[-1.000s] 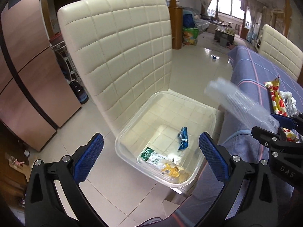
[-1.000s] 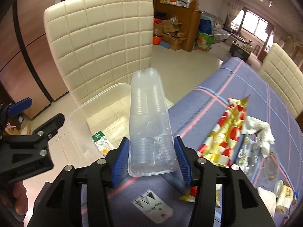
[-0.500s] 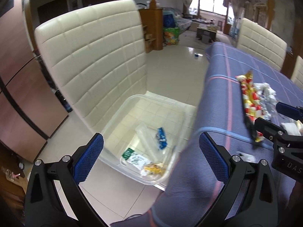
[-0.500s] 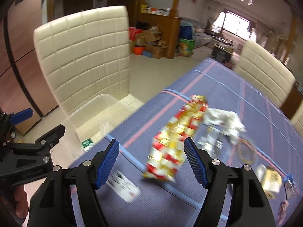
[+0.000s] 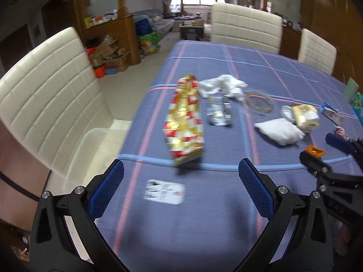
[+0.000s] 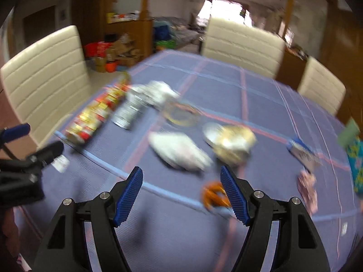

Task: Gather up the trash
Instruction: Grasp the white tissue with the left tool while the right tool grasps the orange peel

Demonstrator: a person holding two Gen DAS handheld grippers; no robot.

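Fingers of left gripper (image 5: 181, 187) and right gripper (image 6: 181, 196): spread wide, nothing held, the right's jaws just opened further. Red-and-gold wrapper (image 5: 185, 120), crumpled tissue (image 5: 278, 130) and orange scrap (image 6: 213, 195): laid on blue tablecloth (image 5: 226, 226). Clear bin (image 5: 90, 149): left, on chair seat.

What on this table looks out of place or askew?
Litter is strewn over the blue tablecloth: a red-and-gold wrapper lying crooked, crumpled white tissues and a toppled clear cup. Nothing appears spilled.

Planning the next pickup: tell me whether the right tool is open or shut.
Open and empty. In its own view the right tool shows both blue pads apart, with only tablecloth between them.
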